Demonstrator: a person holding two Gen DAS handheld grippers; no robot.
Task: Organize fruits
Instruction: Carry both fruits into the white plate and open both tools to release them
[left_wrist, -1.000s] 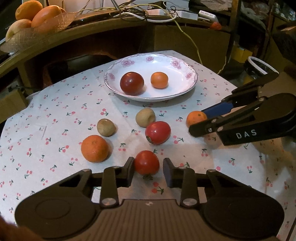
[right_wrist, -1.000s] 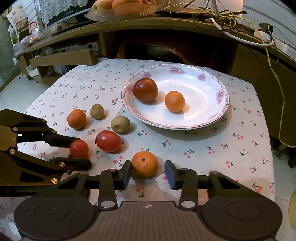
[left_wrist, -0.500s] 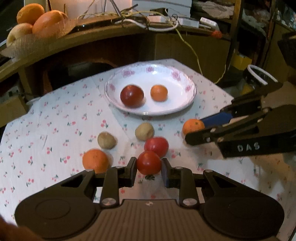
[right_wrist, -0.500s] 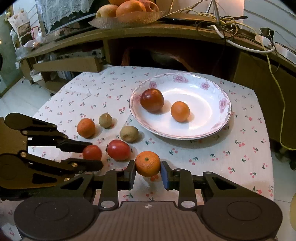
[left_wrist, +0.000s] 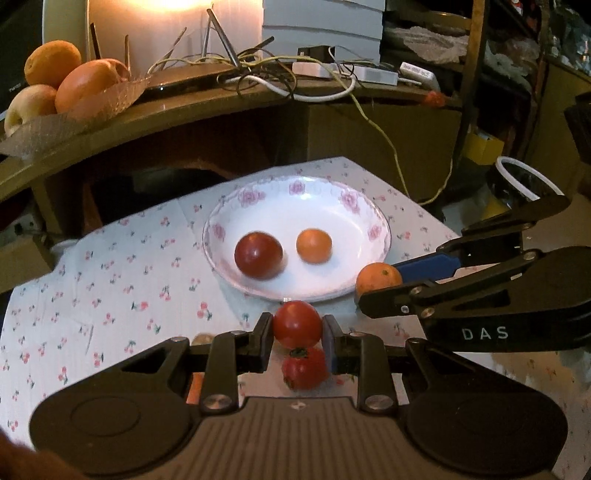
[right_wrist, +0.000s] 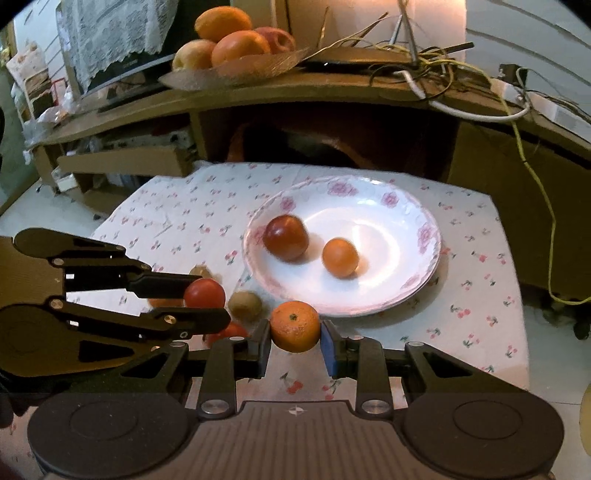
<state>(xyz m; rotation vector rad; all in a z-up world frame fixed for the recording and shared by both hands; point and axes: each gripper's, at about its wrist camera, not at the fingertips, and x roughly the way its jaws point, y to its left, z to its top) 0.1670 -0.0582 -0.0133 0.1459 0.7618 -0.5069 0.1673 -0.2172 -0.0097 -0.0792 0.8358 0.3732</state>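
Note:
My left gripper (left_wrist: 297, 326) is shut on a red tomato (left_wrist: 297, 323) and holds it above the table, just short of the white flowered plate (left_wrist: 354, 221). My right gripper (right_wrist: 295, 332) is shut on a small orange (right_wrist: 294, 325), also lifted near the plate's (right_wrist: 417, 221) front rim. The plate holds a dark red apple (left_wrist: 258, 254) and a small orange (left_wrist: 314, 245). Another tomato (left_wrist: 304, 369) lies on the cloth below my left gripper. A kiwi (right_wrist: 244, 305) lies near the plate.
The table has a cherry-print cloth (left_wrist: 129, 288). Behind it is a wooden desk (right_wrist: 332, 88) with a fruit bowl (right_wrist: 236, 66) and tangled cables (left_wrist: 277, 74). A second kiwi (right_wrist: 201, 272) and an orange (right_wrist: 164, 302) lie behind the left gripper.
Both grippers closed on their fruit, the left on the tomato and the right on the orange, then lifted them and moved forward toward the plate.

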